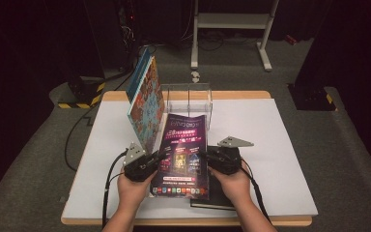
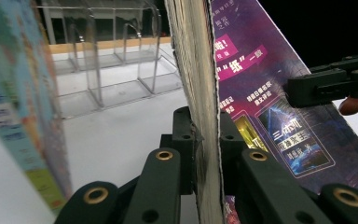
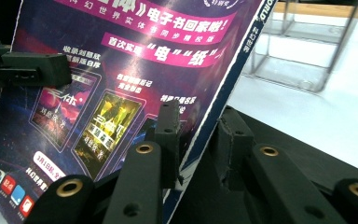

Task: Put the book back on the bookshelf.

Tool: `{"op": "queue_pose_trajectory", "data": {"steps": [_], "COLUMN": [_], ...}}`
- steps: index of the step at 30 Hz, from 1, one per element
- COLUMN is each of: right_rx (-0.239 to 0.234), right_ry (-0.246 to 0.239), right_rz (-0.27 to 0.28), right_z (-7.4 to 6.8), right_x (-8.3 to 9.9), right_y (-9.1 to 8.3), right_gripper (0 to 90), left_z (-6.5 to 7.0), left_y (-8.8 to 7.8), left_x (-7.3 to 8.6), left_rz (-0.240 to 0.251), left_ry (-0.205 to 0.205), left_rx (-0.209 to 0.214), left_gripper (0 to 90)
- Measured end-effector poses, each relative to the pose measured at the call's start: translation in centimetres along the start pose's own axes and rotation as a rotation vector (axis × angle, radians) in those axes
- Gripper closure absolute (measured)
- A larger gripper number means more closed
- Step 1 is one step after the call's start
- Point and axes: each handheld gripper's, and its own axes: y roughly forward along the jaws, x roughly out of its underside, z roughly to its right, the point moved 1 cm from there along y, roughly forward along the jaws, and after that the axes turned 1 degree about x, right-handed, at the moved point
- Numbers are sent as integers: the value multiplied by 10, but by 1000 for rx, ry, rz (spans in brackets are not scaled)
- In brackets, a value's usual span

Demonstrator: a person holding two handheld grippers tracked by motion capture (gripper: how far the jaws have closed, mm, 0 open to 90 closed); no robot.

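Observation:
A purple-covered book [image 1: 183, 145] is held tilted above the white table between both grippers. My left gripper [image 1: 158, 158] is shut on its left edge. In the left gripper view the jaws [image 2: 205, 140] clamp the page block [image 2: 200, 84], with the purple cover [image 2: 261, 70] to the right. My right gripper [image 1: 204, 157] is shut on the book's right edge. In the right gripper view the jaws [image 3: 199, 140] straddle the spine side of the cover [image 3: 135, 56]. Each gripper view also shows the other gripper [image 2: 307, 88] [image 3: 32, 70] across the cover.
A colourful book [image 1: 145, 104] [image 2: 14, 93] leans upright just left of the held one. A clear acrylic divider stand [image 1: 188, 99] [image 2: 112, 60] [image 3: 303, 51] sits behind. A black book [image 1: 215, 198] lies flat near the table's front edge. White table surface [image 1: 270, 145] stretches right.

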Motion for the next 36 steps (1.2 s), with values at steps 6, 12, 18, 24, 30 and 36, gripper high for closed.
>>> {"op": "queue_pose_trajectory", "data": {"steps": [6, 12, 18, 24, 30, 36], "right_rx": [-14, -33, -44, -45, -38, -28], "right_ry": [-6, -11, -18, -25, -21, 6], "right_rz": [-3, -4, -7, -2, 8, 26], "right_z": [-9, -18, -24, -26, -25, -17], "right_x": [-5, -7, -9, -11, -14, -20], "right_y": [10, 20, 27, 29, 28, 31], "right_gripper": [730, 733, 737, 741, 747, 757], "left_z": [-9, -16, -20, -20, -19, -17], "left_y": [-8, -16, -21, -23, -20, -9], "left_x": [1, 2, 3, 1, -4, -12], "left_rz": [7, 15, 21, 32, 40, 60], "left_ry": [-5, -6, -14, -9, 13, 27], "left_rx": [-23, -47, -61, -67, -76, -92], "left_gripper": [828, 832, 834, 834, 835, 836]}}
